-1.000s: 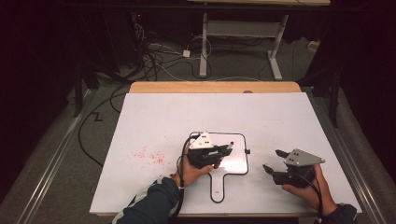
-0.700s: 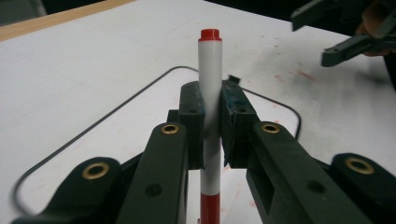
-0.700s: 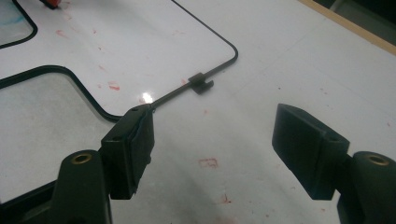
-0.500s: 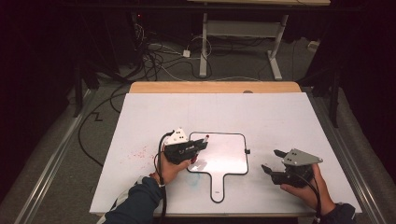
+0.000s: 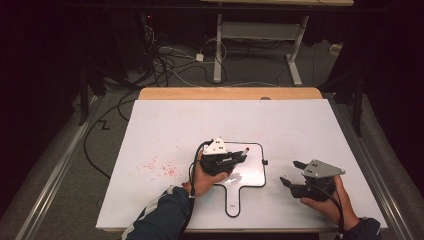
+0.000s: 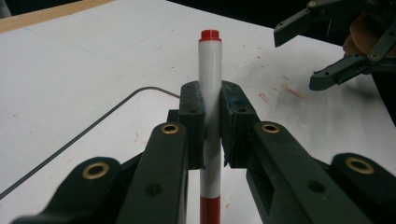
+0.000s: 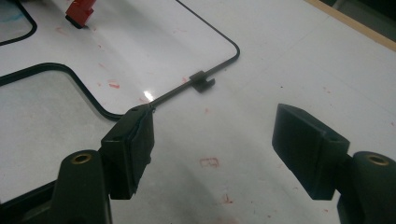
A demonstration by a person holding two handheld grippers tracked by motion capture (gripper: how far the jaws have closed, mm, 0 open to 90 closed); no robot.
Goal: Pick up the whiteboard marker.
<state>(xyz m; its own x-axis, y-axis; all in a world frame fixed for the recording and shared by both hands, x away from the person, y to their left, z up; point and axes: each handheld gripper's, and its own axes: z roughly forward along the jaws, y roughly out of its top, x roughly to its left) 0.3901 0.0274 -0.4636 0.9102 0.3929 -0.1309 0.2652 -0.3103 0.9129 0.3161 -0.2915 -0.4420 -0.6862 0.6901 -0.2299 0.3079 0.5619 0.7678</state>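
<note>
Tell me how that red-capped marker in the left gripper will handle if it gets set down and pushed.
The marker looks like a smooth round tube, so on the flat white table it would probably roll. Its straight barrel between the shut jaws of the left gripper suggests it is stiff. It is slim, so likely light, and its glossy surface may slip.

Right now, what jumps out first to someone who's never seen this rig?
The left gripper is shut on a white marker with a red cap, over the small handled whiteboard at the middle of the table. The right gripper rests open near the table's right edge, jaws toward the board. Red smudges stain the white tabletop left of the board.
</note>
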